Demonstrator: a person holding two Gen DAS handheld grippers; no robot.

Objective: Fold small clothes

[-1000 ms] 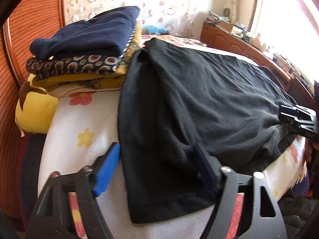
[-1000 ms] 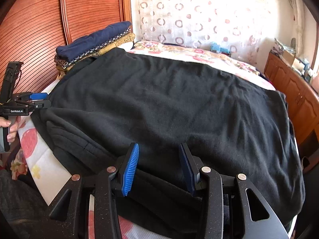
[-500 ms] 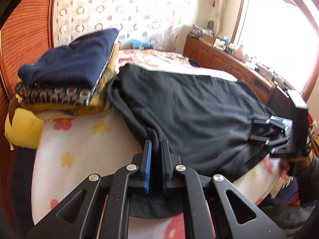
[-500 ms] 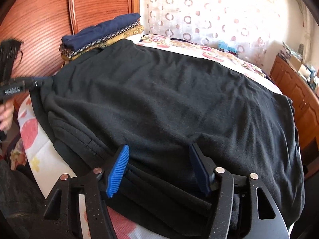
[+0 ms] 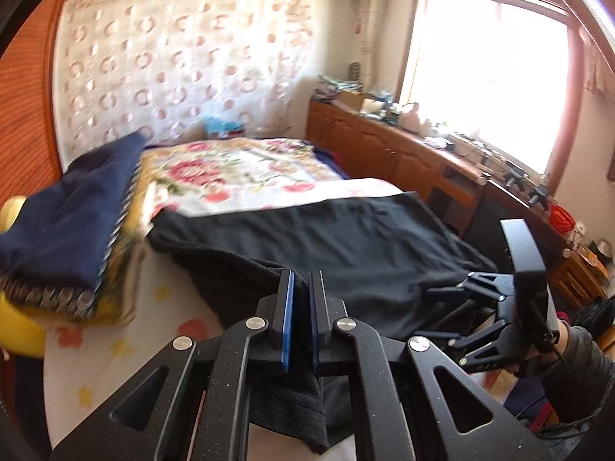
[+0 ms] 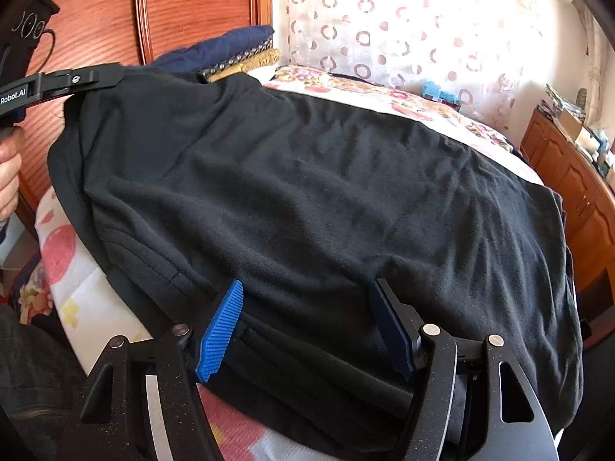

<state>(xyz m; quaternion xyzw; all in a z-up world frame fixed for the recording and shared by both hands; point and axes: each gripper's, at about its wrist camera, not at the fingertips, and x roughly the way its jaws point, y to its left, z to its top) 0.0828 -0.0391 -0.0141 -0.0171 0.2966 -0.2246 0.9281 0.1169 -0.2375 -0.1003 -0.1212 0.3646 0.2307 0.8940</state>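
A large black fleece garment (image 6: 326, 192) lies spread over the bed. My left gripper (image 5: 300, 280) is shut on its near left edge, and a flap of black cloth (image 5: 292, 403) hangs below the pads. From the right wrist view, the left gripper (image 6: 111, 75) holds that corner raised off the bed at the upper left. My right gripper (image 6: 307, 292) rests at the garment's near hem with its jaws opening. Fabric lies under and between its fingers, and the pads do not press on it. It also shows in the left wrist view as the right gripper (image 5: 426, 313).
A stack of folded clothes (image 5: 69, 223) topped by a navy piece sits at the bed's head, with a yellow pillow (image 5: 15, 330) beside it. The wooden headboard (image 6: 192, 7) stands behind. A cluttered wooden cabinet (image 5: 384, 150) runs along the far side. The floral sheet (image 5: 238, 176) shows beyond the garment.
My left gripper closed on the garment's edge and rose with it, pulling the corner up off the bed. The right gripper's jaws spread wider while it stayed in place.
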